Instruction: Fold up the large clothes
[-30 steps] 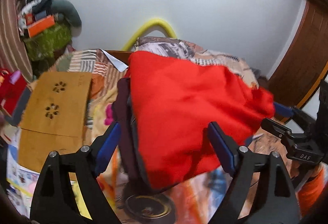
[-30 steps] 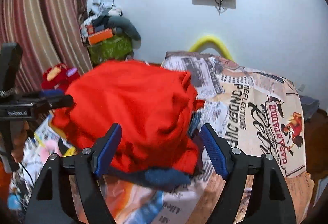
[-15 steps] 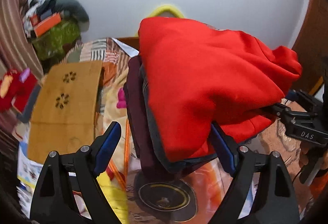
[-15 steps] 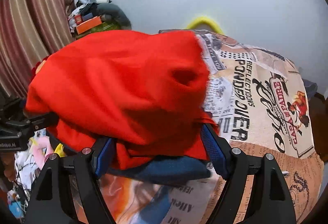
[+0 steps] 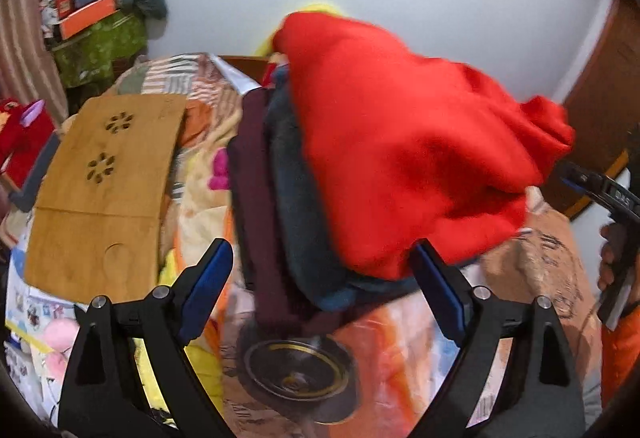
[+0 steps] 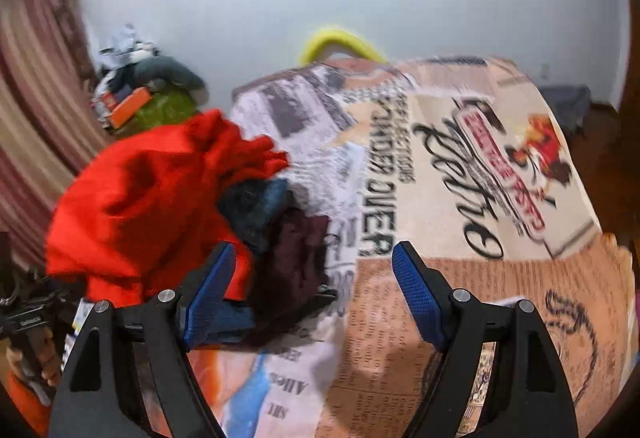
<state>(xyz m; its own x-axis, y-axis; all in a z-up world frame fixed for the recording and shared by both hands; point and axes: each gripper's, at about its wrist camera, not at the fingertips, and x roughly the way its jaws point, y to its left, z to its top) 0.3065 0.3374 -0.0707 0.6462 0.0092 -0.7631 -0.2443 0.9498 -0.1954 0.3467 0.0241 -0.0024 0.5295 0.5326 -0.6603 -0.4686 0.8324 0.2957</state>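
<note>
Red garment (image 5: 400,157) is sitting rumpled atop the folded stack (image 5: 280,197) on the bed (image 6: 460,197), needing tidying; both claws, left (image 5: 320,278) and right (image 6: 312,294), are gaping wide, empty

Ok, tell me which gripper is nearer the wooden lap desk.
Left. The left gripper has the wooden lap desk just off its left jaw, on the bed. The right gripper is over the printed bedspread, beyond the red garment.

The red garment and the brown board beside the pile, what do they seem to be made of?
The red garment looks like thick, matte fleece or knit: it falls in soft, rounded folds without shine, though blur hides the weave. The brown board looks like wood or bamboo: flat, stiff, golden-brown, with flower-shaped cutouts.
</note>
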